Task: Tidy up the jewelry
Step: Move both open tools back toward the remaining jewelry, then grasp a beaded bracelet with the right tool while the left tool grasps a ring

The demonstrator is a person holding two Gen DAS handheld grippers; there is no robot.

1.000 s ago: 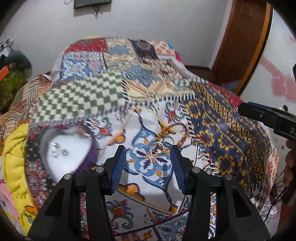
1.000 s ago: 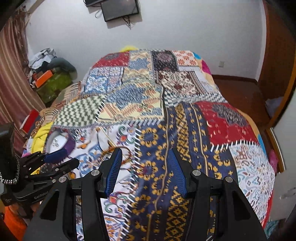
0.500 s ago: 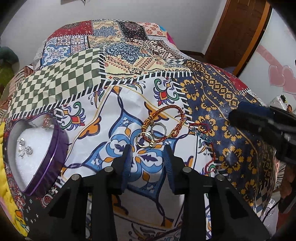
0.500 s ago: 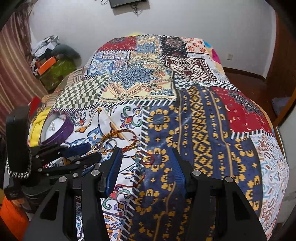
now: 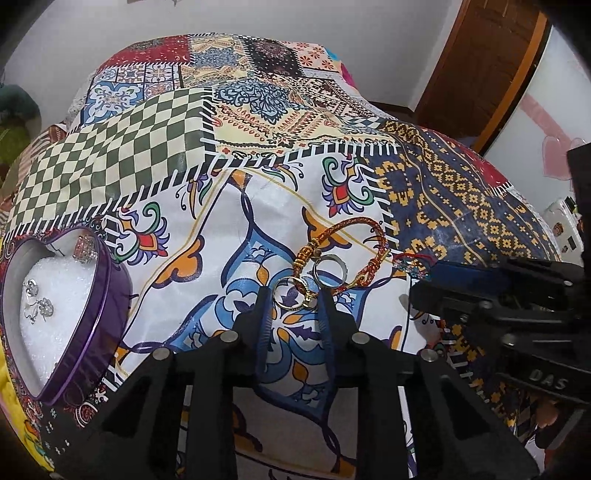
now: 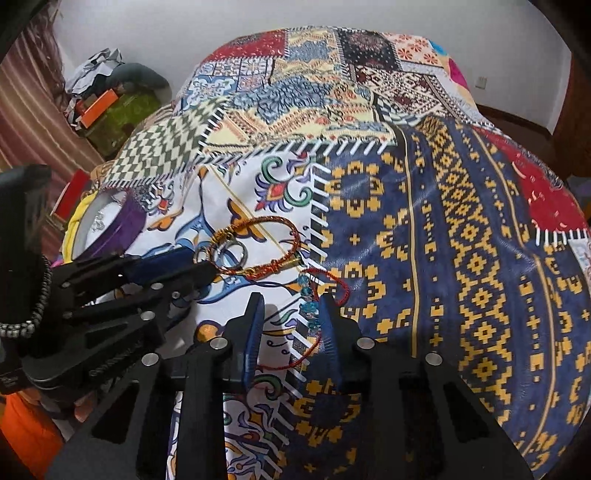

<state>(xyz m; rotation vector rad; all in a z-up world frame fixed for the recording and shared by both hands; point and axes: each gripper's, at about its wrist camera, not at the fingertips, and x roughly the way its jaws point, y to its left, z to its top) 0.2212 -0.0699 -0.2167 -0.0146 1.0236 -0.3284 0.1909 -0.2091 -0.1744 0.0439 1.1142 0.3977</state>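
Left wrist view, patchwork bedspread [image 5: 155,155], white wall [image 5: 258,18], wooden door [image 5: 491,55], left gripper [image 5: 293,295] closing around gold ring [image 5: 286,297], right gripper [image 6: 291,306] closing around red cord [image 6: 332,291]

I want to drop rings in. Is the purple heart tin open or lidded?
Open. The purple heart tin shows no lid; its white padding is exposed, with small silver pieces lying on it.

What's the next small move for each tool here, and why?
Probably finish closing both. The left tool brackets the gold ring and its jaws are closing; the right tool brackets the blue beads on the red cord bracelet, also closing. Neither shows clear pad contact yet. Then lift toward the heart-shaped tin.
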